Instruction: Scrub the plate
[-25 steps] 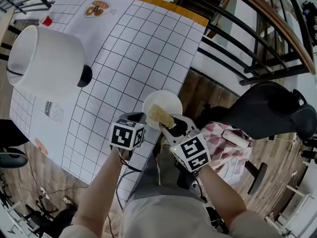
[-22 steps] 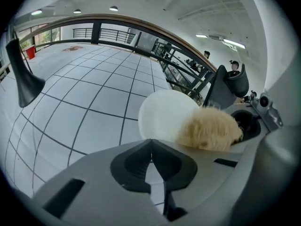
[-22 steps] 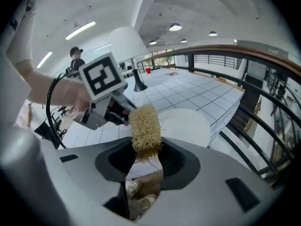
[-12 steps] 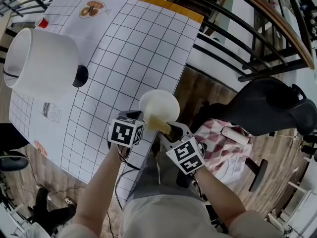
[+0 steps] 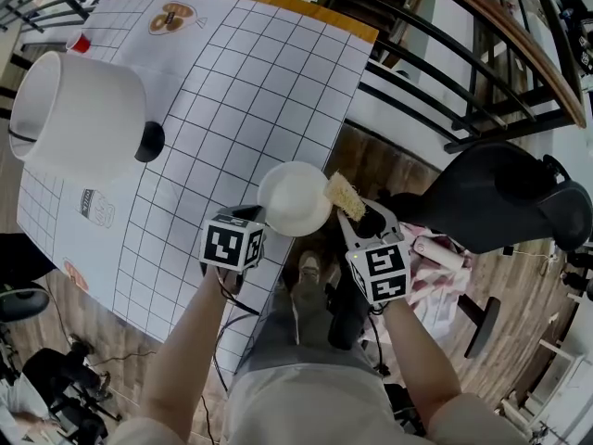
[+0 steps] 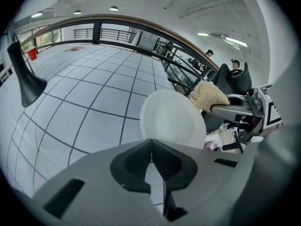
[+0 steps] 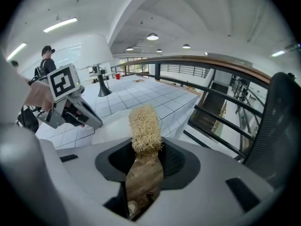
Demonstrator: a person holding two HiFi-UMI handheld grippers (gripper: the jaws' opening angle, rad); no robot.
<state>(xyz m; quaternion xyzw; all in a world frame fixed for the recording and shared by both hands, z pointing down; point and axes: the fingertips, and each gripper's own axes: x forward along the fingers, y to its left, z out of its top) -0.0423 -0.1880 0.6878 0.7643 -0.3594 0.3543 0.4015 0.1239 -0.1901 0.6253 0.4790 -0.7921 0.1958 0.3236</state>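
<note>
Plate (image 5: 295, 198) hangs in the air, pinched at its near rim by the left tongs (image 5: 263, 219). In the left gripper view those tongs (image 6: 153, 160) are nearly closed, with only the thin rim between the jaws, and the plate (image 6: 171, 119) stands tilted beyond them. The right tongs (image 5: 353, 209) are clamped on a tan, fibrous scrubber (image 5: 344, 193). In the right gripper view the scrubber (image 7: 145, 126) stands up out of the right tongs (image 7: 142, 175), its frayed end uppermost. That end sits at the plate's right rim; it is not clear whether the two touch.

Under the plate's left half lies the corner of the bench (image 5: 241, 82), which is covered in a white gridded sheet. A white lamp (image 5: 79, 114) stands well to the plate's left. A black chair (image 5: 500, 202) sits to the plate's right, and a checked cloth (image 5: 422, 281) lies below that.
</note>
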